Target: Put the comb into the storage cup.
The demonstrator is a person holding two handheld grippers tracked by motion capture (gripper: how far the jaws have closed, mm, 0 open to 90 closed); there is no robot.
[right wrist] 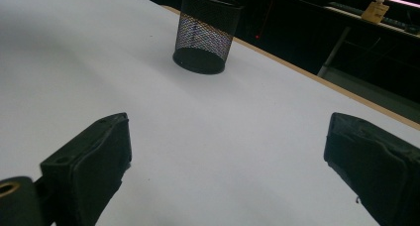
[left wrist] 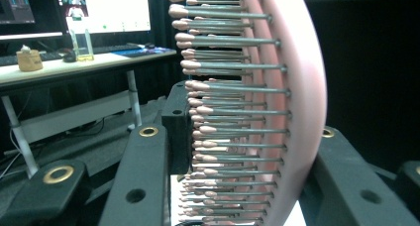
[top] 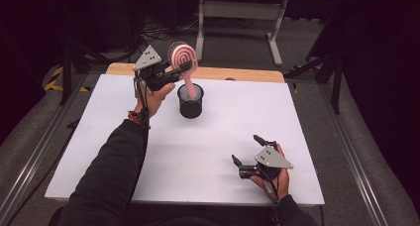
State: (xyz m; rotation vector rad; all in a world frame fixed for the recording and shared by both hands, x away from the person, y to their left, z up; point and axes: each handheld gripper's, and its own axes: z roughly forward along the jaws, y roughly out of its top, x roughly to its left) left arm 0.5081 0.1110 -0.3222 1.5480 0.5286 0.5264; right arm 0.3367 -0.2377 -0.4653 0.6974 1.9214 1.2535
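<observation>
Light falls from above onto the white table (top: 213, 132), which is bright while the room around it lies near black. The cup (top: 190, 101) casts a soft shadow toward the person. In the left gripper view the brush (left wrist: 277, 112) is close and soft-focused; a monitor (left wrist: 106, 8) behind glares.

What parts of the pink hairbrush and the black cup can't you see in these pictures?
- Pink hairbrush: in the high view the lower handle is hidden inside the black mesh cup.
- In the left gripper view the brush head is cut off at the top and bottom edges, and the handle is out of frame.
- Inside the cup: too dark in the right gripper view to tell where the handle rests.
- Left gripper: its pads are too small to make out in the high view.
</observation>
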